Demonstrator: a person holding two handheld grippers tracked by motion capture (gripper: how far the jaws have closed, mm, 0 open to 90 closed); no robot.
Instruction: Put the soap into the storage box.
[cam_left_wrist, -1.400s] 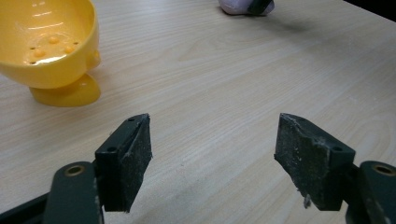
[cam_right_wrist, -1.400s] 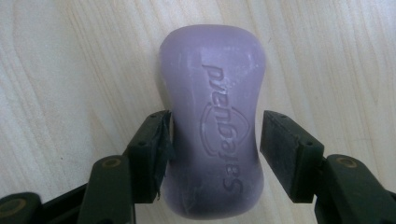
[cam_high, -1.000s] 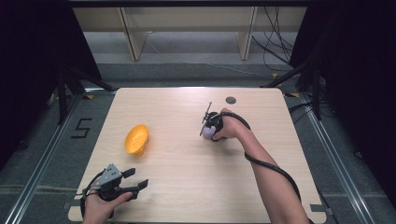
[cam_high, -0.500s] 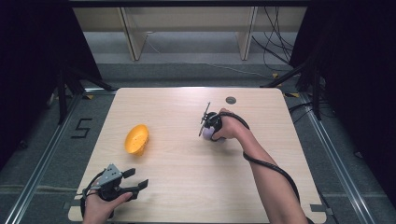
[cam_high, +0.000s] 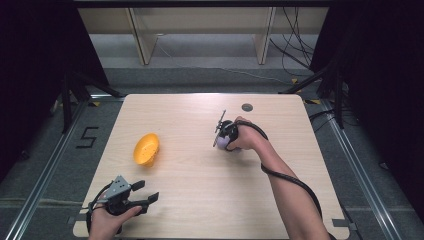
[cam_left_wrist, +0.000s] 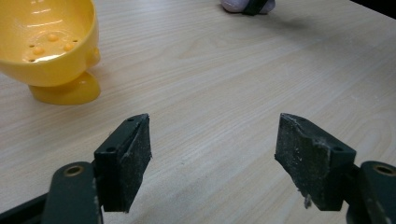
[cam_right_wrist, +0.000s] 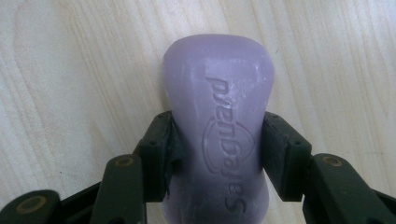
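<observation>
Right hand-held gripper (cam_right_wrist: 215, 154) is clamped on the purple soap bar (cam_right_wrist: 219, 121); its jaws have just been closing, and both pads now press the bar's long sides at its waist. So the grasp looks made, as I judge it. The bar appears to rest on the bench (cam_high: 200, 190); I cannot tell whether it has lifted off at all. What is left, by my reading: carry the bar across and set it in the yellow soap dish (cam_high: 146, 149).

Taking the dish as landmark: in the high view the soap and right hand-held gripper (cam_high: 227, 139) sit well apart from the dish, off to its right and slightly farther up the bench. The bar's far end sticks out beyond the jaw tips, embossed face up.

Left hand-held gripper (cam_left_wrist: 215, 154) sits near the dish, on the side toward me, jaws spread wide with nothing between them. From its own view the dish (cam_left_wrist: 49, 46) stands upright, hollow empty, drain holes visible.
</observation>
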